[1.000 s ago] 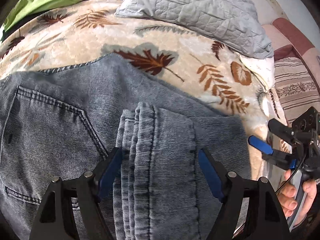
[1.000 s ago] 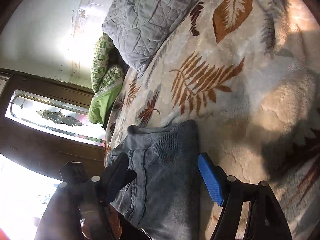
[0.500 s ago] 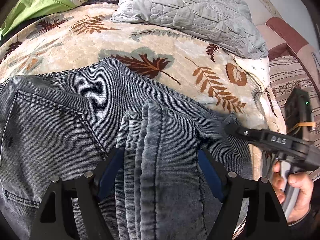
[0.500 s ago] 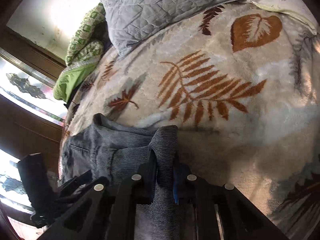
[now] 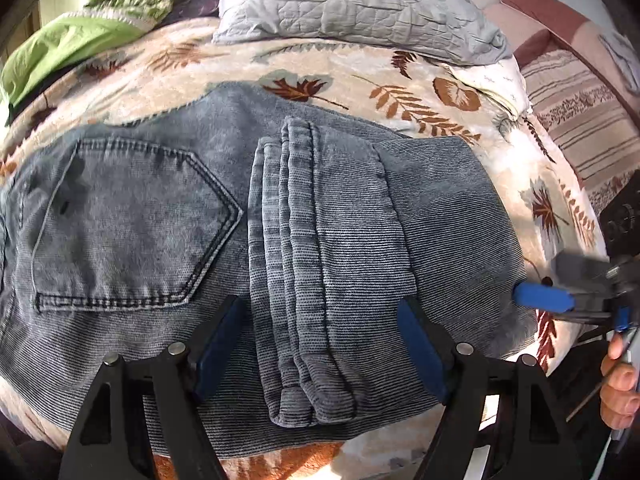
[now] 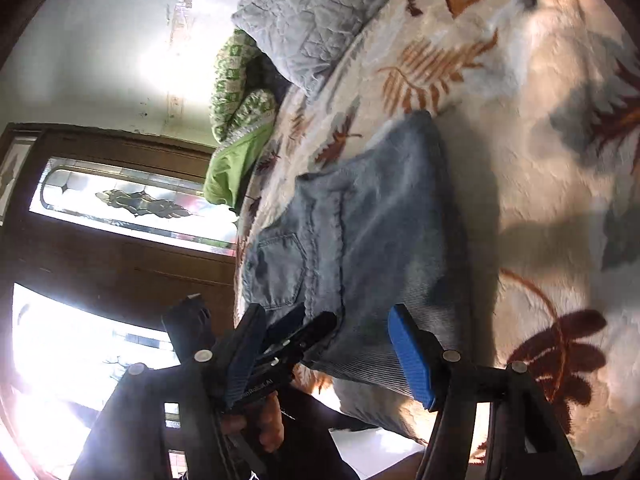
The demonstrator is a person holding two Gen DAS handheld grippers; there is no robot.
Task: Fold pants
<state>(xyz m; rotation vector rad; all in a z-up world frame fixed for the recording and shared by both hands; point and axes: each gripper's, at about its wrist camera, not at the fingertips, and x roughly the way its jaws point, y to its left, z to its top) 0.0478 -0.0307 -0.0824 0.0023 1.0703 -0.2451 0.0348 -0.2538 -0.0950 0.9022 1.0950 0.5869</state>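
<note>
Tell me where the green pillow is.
In the left wrist view the green pillow lies at the bed's far left corner, left of the grey quilted pillow.

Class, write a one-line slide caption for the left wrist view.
Folded grey jeans lie on a leaf-print blanket, the open left gripper above them and the right gripper at their edge.

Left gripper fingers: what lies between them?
In the left wrist view, the left gripper stands open over the folded jeans, with the stacked leg hems between its fingers, untouched by the pads.
</note>
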